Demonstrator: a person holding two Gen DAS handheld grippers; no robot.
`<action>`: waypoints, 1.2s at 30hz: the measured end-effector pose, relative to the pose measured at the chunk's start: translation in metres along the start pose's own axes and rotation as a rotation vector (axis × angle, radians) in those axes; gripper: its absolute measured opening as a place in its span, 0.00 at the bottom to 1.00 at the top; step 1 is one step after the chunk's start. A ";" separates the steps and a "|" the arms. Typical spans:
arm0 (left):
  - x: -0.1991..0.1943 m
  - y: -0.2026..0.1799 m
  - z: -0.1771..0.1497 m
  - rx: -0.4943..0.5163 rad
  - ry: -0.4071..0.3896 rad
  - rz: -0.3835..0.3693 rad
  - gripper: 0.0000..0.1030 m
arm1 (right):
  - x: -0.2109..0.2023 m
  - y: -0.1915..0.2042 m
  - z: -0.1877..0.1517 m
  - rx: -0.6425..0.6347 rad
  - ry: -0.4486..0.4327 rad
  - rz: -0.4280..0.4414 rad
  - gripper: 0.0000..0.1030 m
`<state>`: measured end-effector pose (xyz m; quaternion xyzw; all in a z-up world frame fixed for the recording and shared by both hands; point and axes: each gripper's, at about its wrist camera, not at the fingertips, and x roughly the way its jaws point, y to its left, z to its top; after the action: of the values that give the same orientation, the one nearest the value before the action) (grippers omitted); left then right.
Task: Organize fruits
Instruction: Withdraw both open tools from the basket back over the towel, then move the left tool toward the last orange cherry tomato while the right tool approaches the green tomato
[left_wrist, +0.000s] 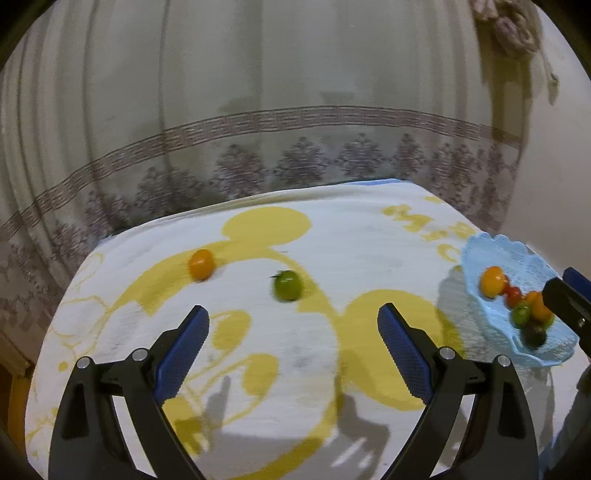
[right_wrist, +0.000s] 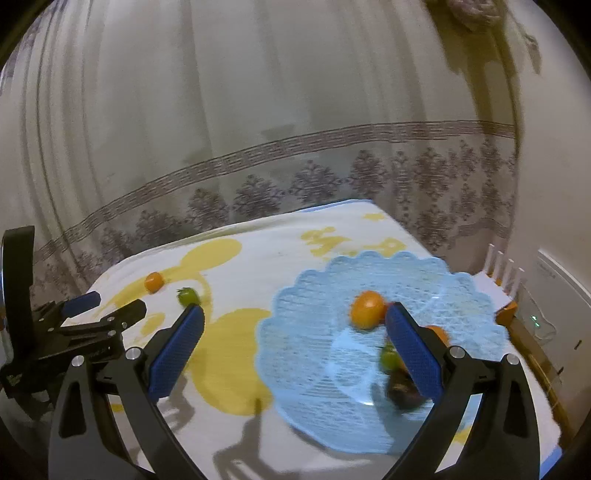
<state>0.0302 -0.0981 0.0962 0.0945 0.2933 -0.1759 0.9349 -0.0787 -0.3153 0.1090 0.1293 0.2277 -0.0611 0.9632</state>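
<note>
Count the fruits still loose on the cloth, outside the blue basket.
2. An orange fruit lies far left on the cloth; a green fruit lies right of it, nearer the blue basket. Both sit ahead of the open left gripper. None seem hidden.

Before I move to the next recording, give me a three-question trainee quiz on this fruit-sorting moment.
1. True or false: the round green fruit lies inside the pale blue lattice plastic basket.
2. How many fruits lie loose on the white and yellow cartoon-print cloth, outside the basket?
3. Multiple choice: the left gripper is A) shut on the oval orange fruit, B) open with nothing between its blue pads, C) shut on the basket's rim.

Key:
1. False; it lies on the cloth, well apart from the basket.
2. Two, the orange one and the green one.
3. B. The right gripper also stands open, over the basket.
</note>
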 end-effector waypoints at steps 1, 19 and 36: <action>0.000 0.007 0.000 -0.011 0.001 0.009 0.89 | 0.003 0.006 0.001 -0.008 0.003 0.007 0.97; 0.031 0.110 -0.007 -0.142 0.068 0.167 0.92 | 0.108 0.116 0.004 -0.198 0.102 0.096 0.97; 0.081 0.150 -0.008 -0.152 0.127 0.241 0.92 | 0.219 0.135 -0.003 -0.169 0.316 0.120 0.75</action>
<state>0.1458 0.0202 0.0542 0.0688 0.3507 -0.0335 0.9334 0.1386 -0.1982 0.0363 0.0695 0.3723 0.0366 0.9248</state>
